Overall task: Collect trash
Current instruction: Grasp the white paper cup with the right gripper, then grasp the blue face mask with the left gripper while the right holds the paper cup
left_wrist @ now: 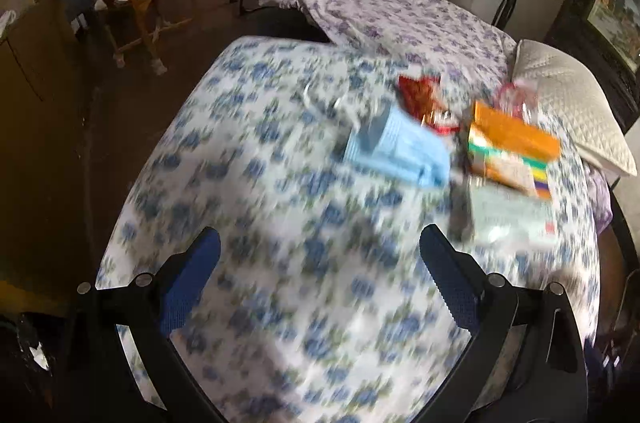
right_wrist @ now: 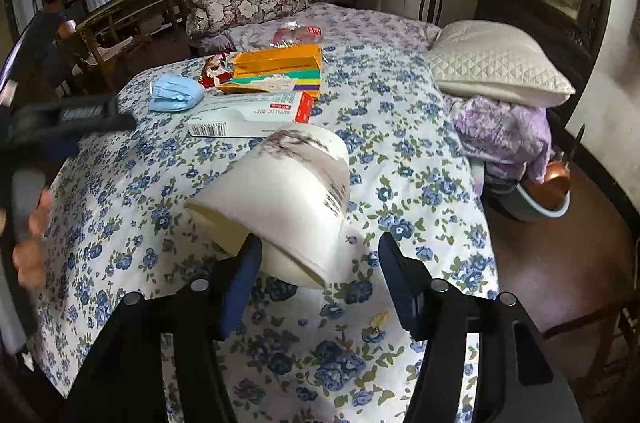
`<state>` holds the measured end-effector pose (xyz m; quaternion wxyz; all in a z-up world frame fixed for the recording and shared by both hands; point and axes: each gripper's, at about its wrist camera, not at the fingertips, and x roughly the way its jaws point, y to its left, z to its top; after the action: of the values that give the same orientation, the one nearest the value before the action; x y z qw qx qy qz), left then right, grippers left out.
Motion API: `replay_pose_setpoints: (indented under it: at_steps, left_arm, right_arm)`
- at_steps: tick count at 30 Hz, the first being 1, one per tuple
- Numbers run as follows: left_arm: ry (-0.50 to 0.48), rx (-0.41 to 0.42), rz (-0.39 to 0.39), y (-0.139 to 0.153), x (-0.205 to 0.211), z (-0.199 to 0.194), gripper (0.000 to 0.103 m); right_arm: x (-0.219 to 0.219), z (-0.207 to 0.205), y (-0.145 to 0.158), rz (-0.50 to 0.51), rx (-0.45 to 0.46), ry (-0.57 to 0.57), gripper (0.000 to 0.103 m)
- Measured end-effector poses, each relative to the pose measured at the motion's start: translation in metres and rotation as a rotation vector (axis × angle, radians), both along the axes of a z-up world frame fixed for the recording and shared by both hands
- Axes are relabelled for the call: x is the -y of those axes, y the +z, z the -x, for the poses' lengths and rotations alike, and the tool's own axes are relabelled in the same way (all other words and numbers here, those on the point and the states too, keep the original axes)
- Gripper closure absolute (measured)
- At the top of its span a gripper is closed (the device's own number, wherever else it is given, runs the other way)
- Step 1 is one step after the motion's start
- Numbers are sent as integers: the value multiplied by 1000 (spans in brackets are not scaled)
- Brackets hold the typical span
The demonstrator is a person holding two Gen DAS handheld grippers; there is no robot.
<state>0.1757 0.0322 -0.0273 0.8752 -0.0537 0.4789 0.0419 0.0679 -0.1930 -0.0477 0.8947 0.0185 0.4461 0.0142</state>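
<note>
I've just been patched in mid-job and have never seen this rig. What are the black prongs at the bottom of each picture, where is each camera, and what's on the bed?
There is no robot: a person holds a two-finger gripper in each hand, each carrying a forward-looking fisheye camera. The blurred picture is from the left gripper, open over the floral bedspread, with nothing between its fingers. The sharp one is from the right gripper, also open; a white paper cup lies tipped in front of it, its rim touching one pad, not clamped. Beyond the cup lie a pale medicine box, an orange box, a blue face mask, a red wrapper and a clear plastic bottle. A white pillow lies to the right.
</note>
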Motion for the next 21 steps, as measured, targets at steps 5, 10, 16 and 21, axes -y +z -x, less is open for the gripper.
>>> replay_pose_setpoints:
  at_steps: [5,10,16,21]
  left_arm:
    - [21,-19,67,-4,6,-28,7]
    - [35,-33,88,-14,12,-50,7]
    - [45,-45,79,-23,23,-65,7]
    - [39,-46,12,-17,19,-60,7]
  right_arm:
    - [2,1,2,-12,1,14,42]
    - [1,-2,-2,-22,-17,25,42]
    - [-5,-4,-7,-4,-31,26,42]
    - [-11,-2,-4,-1,-26,35,41]
